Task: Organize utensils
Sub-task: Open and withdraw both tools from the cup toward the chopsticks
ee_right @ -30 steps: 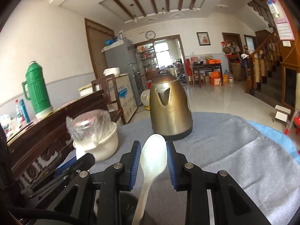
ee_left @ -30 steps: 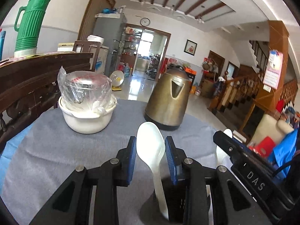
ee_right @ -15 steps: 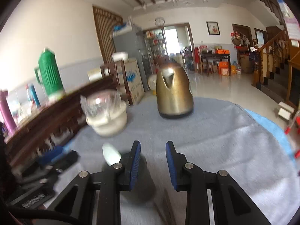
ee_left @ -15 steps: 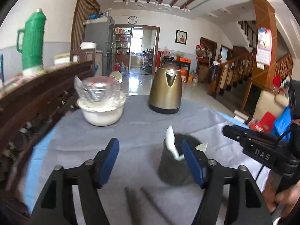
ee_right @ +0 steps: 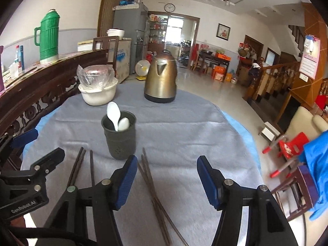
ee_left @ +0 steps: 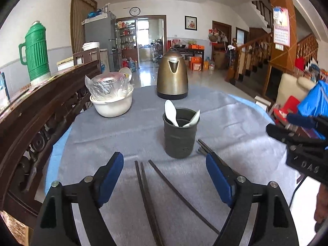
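Note:
A dark grey utensil cup (ee_left: pixel 179 132) stands mid-table, also in the right wrist view (ee_right: pixel 120 135). Two white spoons (ee_left: pixel 171 112) (ee_right: pixel 114 113) stand in it. Dark chopsticks (ee_left: pixel 146 194) lie on the grey cloth in front of the cup; another bunch (ee_right: pixel 154 196) lies to its right. My left gripper (ee_left: pixel 164 176) is open and empty above the left chopsticks. My right gripper (ee_right: pixel 166 179) is open and empty above the right bunch.
A brass kettle (ee_left: pixel 172 77) stands at the back of the round table (ee_left: pixel 235 110). A white bowl with a plastic-wrapped jar (ee_left: pixel 110 100) stands back left. A dark wooden bench back (ee_left: pixel 39 110) runs along the left. A red stool (ee_right: pixel 291 146) is at the right.
Both grippers let go of their white spoons, which now stand in the cup. Both pulled back toward me and opened wide; the chopsticks came into view.

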Motion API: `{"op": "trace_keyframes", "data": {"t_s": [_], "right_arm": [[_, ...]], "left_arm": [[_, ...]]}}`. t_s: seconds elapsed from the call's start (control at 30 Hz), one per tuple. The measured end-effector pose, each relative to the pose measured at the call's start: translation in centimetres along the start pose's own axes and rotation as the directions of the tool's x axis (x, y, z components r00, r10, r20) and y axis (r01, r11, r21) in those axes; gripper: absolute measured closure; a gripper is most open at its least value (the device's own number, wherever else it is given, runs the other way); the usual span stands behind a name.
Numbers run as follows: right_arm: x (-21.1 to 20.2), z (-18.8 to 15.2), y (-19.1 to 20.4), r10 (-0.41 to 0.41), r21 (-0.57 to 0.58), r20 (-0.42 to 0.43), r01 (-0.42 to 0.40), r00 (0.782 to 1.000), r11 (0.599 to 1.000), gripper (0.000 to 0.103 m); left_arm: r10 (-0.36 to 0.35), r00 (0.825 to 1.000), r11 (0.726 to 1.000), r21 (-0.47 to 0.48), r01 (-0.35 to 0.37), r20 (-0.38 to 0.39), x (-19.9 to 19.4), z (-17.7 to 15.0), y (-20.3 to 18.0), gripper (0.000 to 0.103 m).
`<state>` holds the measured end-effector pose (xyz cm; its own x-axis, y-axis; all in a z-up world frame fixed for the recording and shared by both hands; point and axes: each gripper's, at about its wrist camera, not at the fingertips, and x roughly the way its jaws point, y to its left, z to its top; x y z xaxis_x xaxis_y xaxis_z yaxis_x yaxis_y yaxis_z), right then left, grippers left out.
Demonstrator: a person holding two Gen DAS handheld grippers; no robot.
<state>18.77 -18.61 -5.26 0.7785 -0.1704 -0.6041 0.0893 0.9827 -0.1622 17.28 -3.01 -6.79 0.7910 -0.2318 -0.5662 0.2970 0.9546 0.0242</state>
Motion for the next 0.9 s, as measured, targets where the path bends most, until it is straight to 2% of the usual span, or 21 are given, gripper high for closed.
{"op": "trace_keyframes", "data": {"t_s": [0.33,0.63,0.9], "right_arm": [[-0.7,-1.8,-2.2,-0.073,0.016,-0.062,0.074,0.995,0.997,0.039],[0.8,-3.9,-3.6,-0.057,0.044,-0.134,0.064,0.989,0.997,0.039],[1.8,-4.1,-4.2,-0.055,0.054,-0.149,0.063,0.987,0.997,0.039]], "left_arm": [[-0.01,0.999,0.998,0.068,0.013,-0.038,0.0,-1.3,-2.3,0.02],[-0.013,0.998,0.995,0.097,0.02,-0.069,0.8,-1.8,-3.6,0.02],[-0.015,0.997,0.994,0.11,0.024,-0.081,1.4,-1.7,-4.3,0.02]]}}
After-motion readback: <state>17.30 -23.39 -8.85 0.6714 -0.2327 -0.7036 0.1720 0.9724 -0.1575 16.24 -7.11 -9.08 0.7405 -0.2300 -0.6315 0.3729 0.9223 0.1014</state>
